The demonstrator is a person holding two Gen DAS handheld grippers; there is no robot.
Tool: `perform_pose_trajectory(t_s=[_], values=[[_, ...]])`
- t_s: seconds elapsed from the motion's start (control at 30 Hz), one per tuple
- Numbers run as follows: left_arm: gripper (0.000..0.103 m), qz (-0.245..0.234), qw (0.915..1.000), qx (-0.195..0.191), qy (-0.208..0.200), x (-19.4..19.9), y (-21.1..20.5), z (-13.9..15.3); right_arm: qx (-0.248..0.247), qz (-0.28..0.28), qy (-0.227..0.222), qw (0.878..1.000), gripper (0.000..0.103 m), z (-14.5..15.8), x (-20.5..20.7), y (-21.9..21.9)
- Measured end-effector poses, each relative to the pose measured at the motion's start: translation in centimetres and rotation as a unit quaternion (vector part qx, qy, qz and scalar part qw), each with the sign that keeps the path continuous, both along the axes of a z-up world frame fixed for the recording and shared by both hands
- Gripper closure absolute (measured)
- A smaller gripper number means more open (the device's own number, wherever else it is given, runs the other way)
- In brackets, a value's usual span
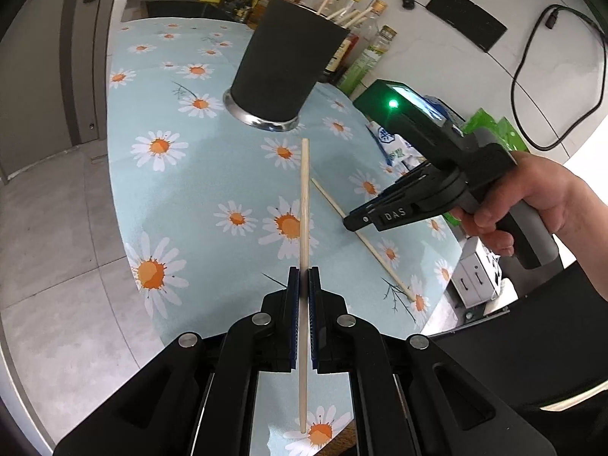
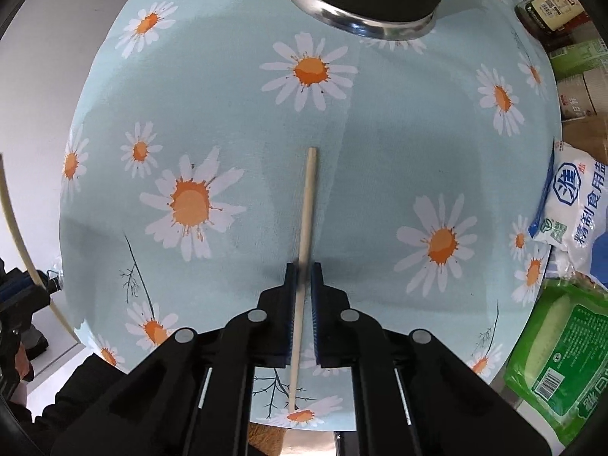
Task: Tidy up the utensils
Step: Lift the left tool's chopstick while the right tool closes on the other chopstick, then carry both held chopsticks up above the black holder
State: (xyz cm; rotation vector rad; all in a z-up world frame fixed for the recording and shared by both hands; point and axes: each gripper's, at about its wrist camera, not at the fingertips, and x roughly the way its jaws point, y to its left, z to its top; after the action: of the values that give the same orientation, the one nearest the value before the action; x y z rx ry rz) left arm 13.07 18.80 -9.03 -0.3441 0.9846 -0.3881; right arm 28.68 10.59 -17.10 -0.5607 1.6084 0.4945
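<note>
A tall dark holder (image 1: 283, 64) with a shiny metal foot stands upright on the daisy-print tablecloth (image 1: 182, 205), and a few pale wooden chopstick ends (image 1: 353, 15) stick out of its top at the far side (how many are inside I cannot tell). Behind it a row of bottles (image 1: 364, 30) lines the wall.

The left gripper (image 1: 304, 277) is clamped tight on one chopstick (image 1: 305, 205), which runs straight out between the pads toward the holder, its far tip stopping short of the metal foot.

The right gripper (image 2: 304, 273) points down at the table, its pads narrowed around a second chopstick (image 2: 308, 205) that lies flat on the cloth; from its own camera the stick runs between the fingers with the pads right against it. A hand (image 1: 547, 197) wraps that gripper's handle.

Along the table's right edge sit a white salt bag (image 2: 577, 209) and a green packet (image 2: 562, 357), off the cloth.
</note>
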Motion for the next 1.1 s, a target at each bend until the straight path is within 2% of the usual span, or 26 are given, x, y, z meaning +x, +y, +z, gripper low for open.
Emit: perform_pose_trajectory(t_s=[0.2,0.27,0.53,0.73,0.87,1.1], values=[[0.099,-0.008,0.9997,-0.021,0.002,0.2,-0.1,-0.6,0.003,-0.011,-0.004,1.0,0.097,0.3,0.3,0.0],[0.099,-0.006,0.9997,-0.021,0.004,0.4,-0.2,-0.6,0.01,-0.014,-0.004,1.0,0.097,0.3,0.7,-1.4],[0.099,0.024,0.9995,-0.021,0.0,2.0,-0.3,0.1,0.068,-0.021,0.008,0.997,0.097,1.2,1.8,-4.2],[0.099,0.046,0.9989,-0.005,-0.003,3.8,-2.2,0.2,0.134,0.016,0.022,0.991,0.097,2.3,2.4,-6.2],[0.099,0.072,0.9973,0.009,-0.002,5.2,-3.2,0.4,0.202,0.041,0.027,0.978,0.097,4.2,3.4,-7.6],[0.099,0.136,0.9899,0.025,-0.03,6.9,-4.9,2.0,0.33,0.061,0.015,0.942,0.097,7.3,5.4,-10.5]])
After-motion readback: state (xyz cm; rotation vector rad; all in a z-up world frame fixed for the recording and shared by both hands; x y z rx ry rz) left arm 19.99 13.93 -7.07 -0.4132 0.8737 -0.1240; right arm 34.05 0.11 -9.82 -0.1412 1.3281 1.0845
